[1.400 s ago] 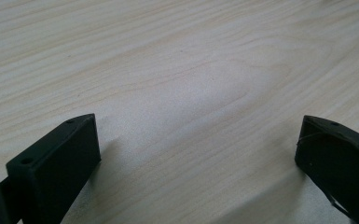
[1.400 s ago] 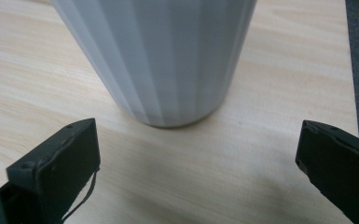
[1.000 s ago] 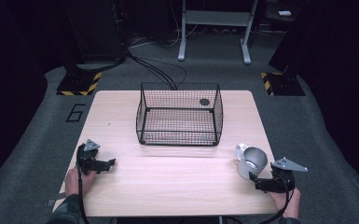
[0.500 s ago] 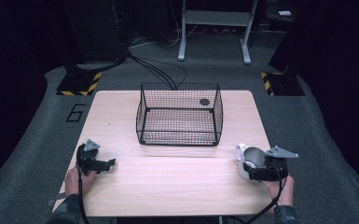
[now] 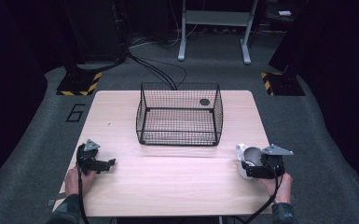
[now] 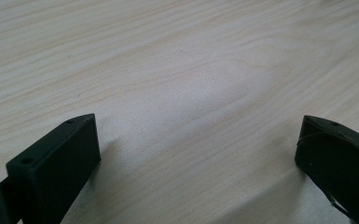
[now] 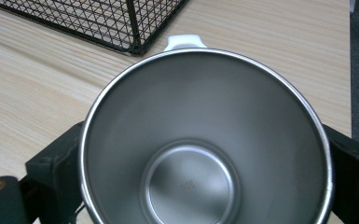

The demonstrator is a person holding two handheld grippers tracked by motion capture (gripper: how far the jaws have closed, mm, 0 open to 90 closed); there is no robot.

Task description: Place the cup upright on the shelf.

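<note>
- The right tool (image 5: 251,169) sits at the near right of the tabletop (image 5: 177,182), its two black jaws standing on either side of a steel mug (image 7: 205,140); in the right gripper view they flank the rim closely, though whether they press the wall cannot be told.
- The steel mug lies on its side just beside that tool, near the tabletop's right edge, with its mouth turned toward the tool's camera and its base away.
- Its long axis runs roughly along the tool's own line, and its white handle (image 7: 182,42) sticks out on the far side, toward the basket.
- A black wire basket (image 5: 179,114) stands at the middle of the tabletop's far half, open at the top; its near right corner is close beyond the mug, but bare wood lies between them.
- A small dark round object (image 5: 204,101) shows toward the basket's far right; what it is cannot be made out.
- The left tool (image 6: 196,154) rests low over the near left of the tabletop, jaws spread wide with only pale wood grain between them, well apart from the mug and the basket.
</note>
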